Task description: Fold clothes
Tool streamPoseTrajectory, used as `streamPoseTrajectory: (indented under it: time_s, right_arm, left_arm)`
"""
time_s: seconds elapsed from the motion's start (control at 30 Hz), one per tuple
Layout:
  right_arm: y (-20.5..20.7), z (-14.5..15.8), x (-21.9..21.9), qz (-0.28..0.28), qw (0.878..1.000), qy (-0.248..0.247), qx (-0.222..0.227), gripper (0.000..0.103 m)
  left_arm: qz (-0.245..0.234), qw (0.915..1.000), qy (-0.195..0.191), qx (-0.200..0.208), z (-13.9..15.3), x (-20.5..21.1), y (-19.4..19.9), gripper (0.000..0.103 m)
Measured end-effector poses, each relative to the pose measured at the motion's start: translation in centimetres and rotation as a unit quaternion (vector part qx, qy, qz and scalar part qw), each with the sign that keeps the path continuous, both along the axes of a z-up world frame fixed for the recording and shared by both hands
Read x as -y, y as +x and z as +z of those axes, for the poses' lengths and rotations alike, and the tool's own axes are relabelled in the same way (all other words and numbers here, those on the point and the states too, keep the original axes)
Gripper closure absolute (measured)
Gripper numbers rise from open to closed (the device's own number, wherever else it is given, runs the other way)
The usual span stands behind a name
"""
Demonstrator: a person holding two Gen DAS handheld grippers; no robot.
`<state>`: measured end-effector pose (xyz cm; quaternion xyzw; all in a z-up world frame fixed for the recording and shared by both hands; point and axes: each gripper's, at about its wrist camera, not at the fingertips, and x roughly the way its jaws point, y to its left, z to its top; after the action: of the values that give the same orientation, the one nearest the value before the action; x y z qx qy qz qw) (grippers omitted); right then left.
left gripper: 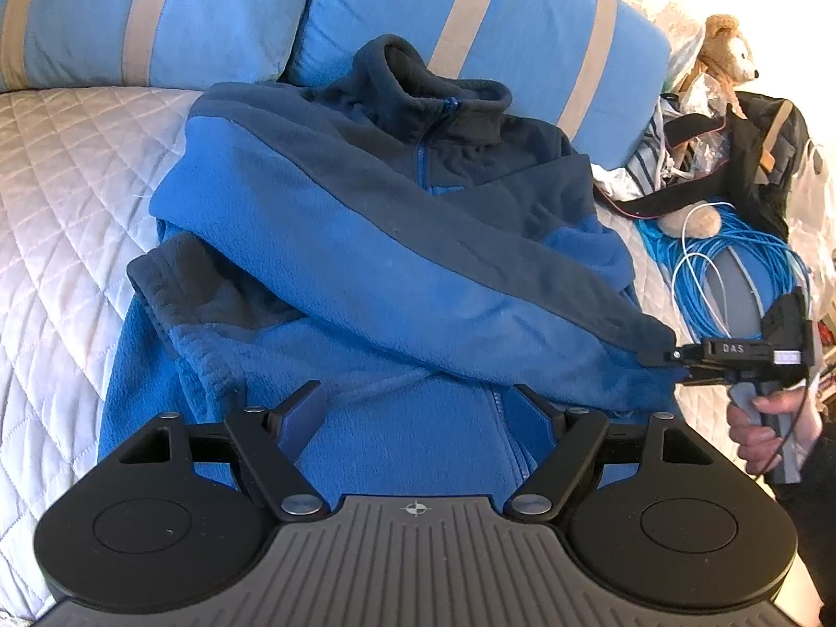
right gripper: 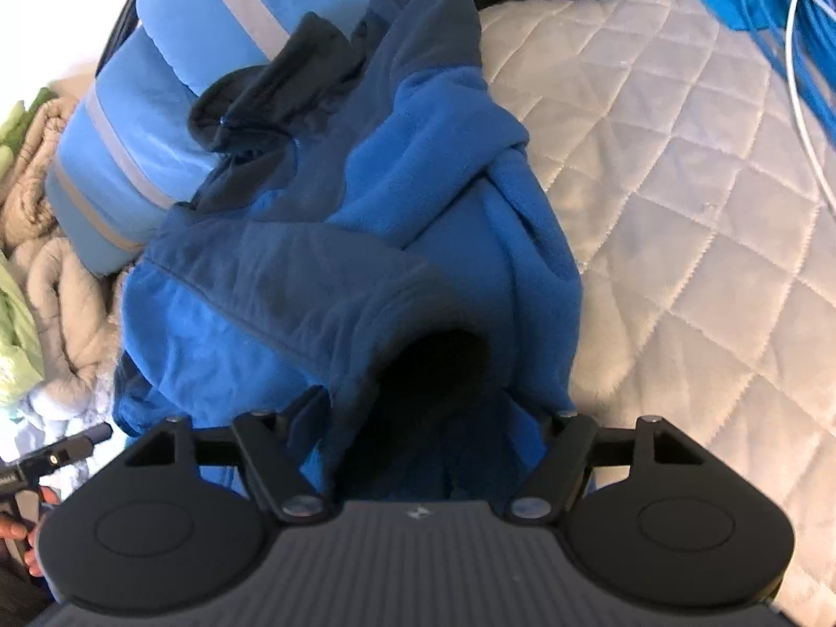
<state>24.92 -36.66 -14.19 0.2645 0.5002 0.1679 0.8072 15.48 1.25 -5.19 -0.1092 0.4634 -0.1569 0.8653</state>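
Now I see the sleeve (right gripper: 366, 282) cuff at my spread right gripper (right gripper: 433, 413), lying toward eleven o'clock; left gripper (left gripper: 418, 407) spread, idle.

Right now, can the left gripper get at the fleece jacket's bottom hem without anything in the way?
Probably yes. The left gripper hovers open over the fleece jacket, nothing lying between; the hem itself is hidden under the gripper body.

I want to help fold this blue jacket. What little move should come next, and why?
Probably draw the right gripper back off the sleeve cuff. Its jaws stand open at the cuff, and both sleeves already lie crossed over the fleece jacket. The left gripper waits open above the hem, likely ready for the bottom fold.
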Motion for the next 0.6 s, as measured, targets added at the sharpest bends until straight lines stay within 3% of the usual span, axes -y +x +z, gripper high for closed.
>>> streamPoseTrajectory:
  time_s: [0.2, 0.47, 0.6]
  right_arm:
    - [0.1, -0.6, 0.7, -0.001, 0.999, 0.034, 0.02, 0.034]
    - [-0.4, 0.1, 0.9, 0.012, 0.996, 0.073, 0.058, 0.068]
    - [-0.5, 1.0, -0.2, 0.044, 0.994, 0.065, 0.081, 0.071]
  left_arm:
    - [0.002, 1.0, -0.001, -0.008, -0.3, 0.0, 0.2, 0.028]
    - [0.002, 0.9999, -0.001, -0.011, -0.5, -0.1, 0.1, 0.028]
    - [0.002, 0.9999, -0.001, -0.013, -0.5, 0.0, 0.1, 0.028]
